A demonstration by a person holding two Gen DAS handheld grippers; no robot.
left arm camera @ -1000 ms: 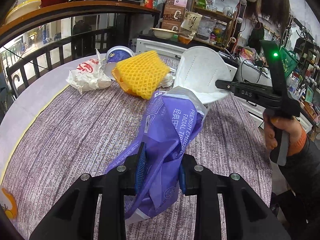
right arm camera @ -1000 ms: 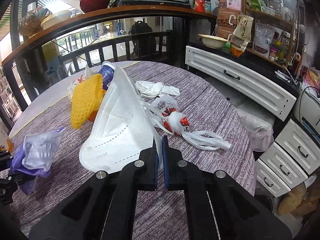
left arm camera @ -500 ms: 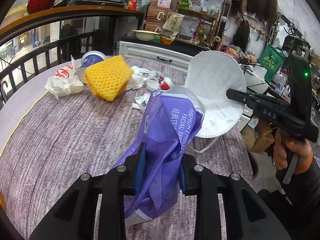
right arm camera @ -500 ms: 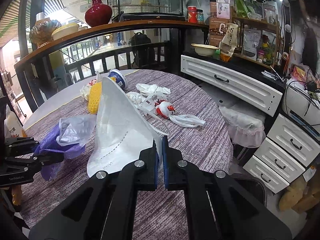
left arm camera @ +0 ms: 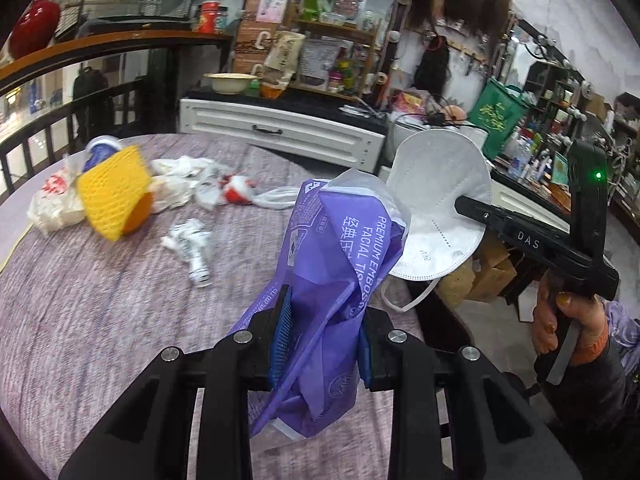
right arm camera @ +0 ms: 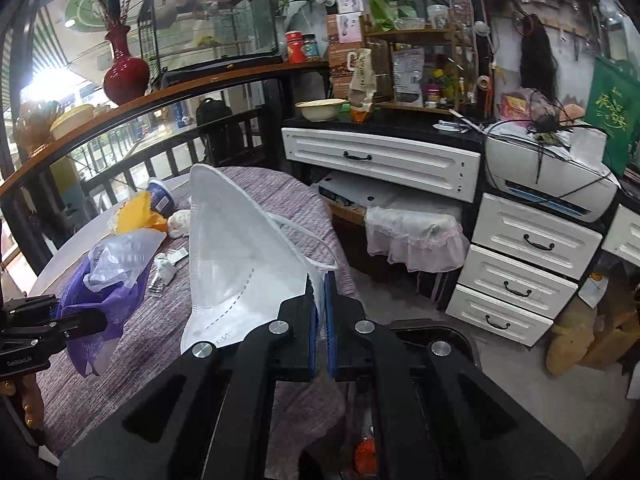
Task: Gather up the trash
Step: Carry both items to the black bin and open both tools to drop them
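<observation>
The white face mask [right arm camera: 236, 264] stands edge-up ahead of the clamped right gripper [right arm camera: 320, 320], beside the left gripper [left arm camera: 320, 336] pinching the purple tissue wrapper [left arm camera: 340, 256].

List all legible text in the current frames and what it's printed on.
"PREMIUM EMBOS… FACIAL TIS…", cut off by folds: purple tissue wrapper in the left hand-held gripper.
"DAS": right hand-held gripper.
Chinese print on the wrapper, mask stamp, green bag and shelf labels: not readable.
</observation>
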